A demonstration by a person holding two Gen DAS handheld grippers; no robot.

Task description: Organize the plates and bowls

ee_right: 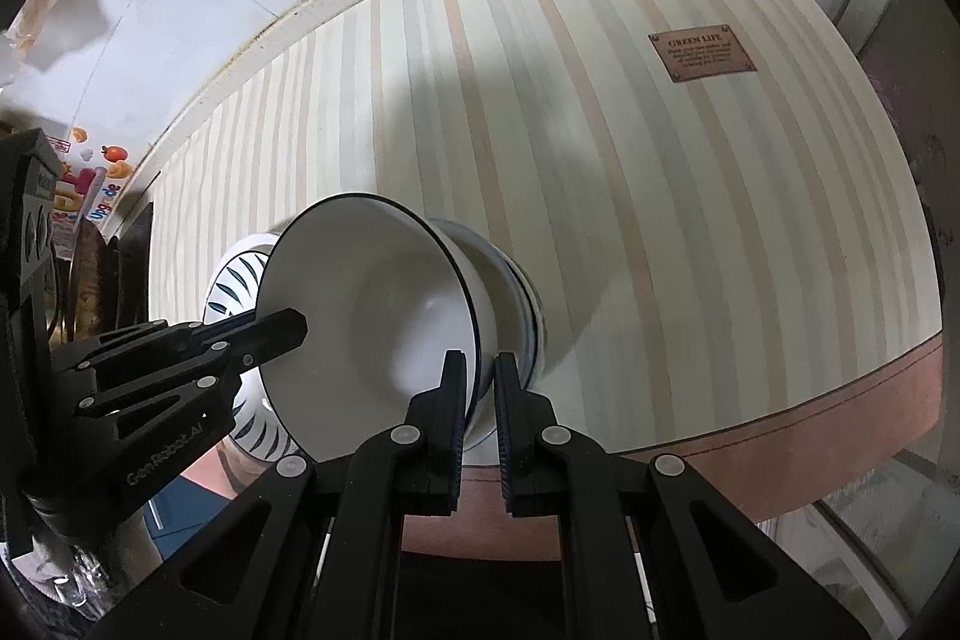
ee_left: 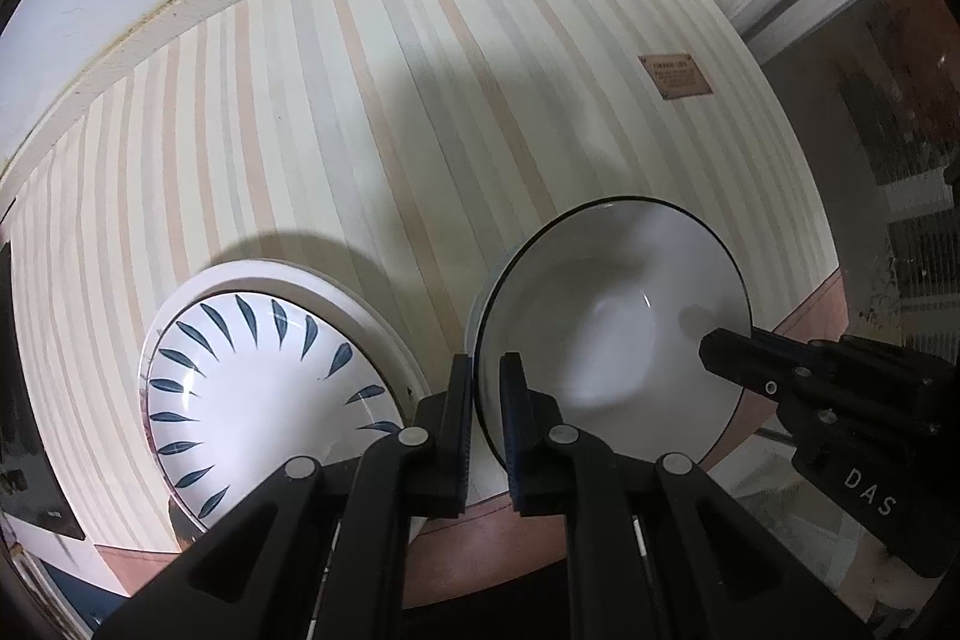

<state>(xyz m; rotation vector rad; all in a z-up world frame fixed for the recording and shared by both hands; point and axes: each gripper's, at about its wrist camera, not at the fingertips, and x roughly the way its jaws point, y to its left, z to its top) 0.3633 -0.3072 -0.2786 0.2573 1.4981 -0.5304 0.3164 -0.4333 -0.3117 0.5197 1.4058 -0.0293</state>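
Both jaws clamp white bowl (ee_left: 606, 316) rim; leaf-pattern plate (ee_left: 264, 388) just beside, w/ striped tablecloth (ee_left: 360, 112) under.

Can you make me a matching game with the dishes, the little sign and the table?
Things:
1. white bowl with a dark rim
2. leaf-pattern bowl
3. brown plaque
4. striped tablecloth

Clues:
A. lies flat at the far right corner
B. gripped at its rim by both grippers
C. sits on a white plate
D. covers the table under everything

Pairs: 1-B, 2-C, 3-A, 4-D
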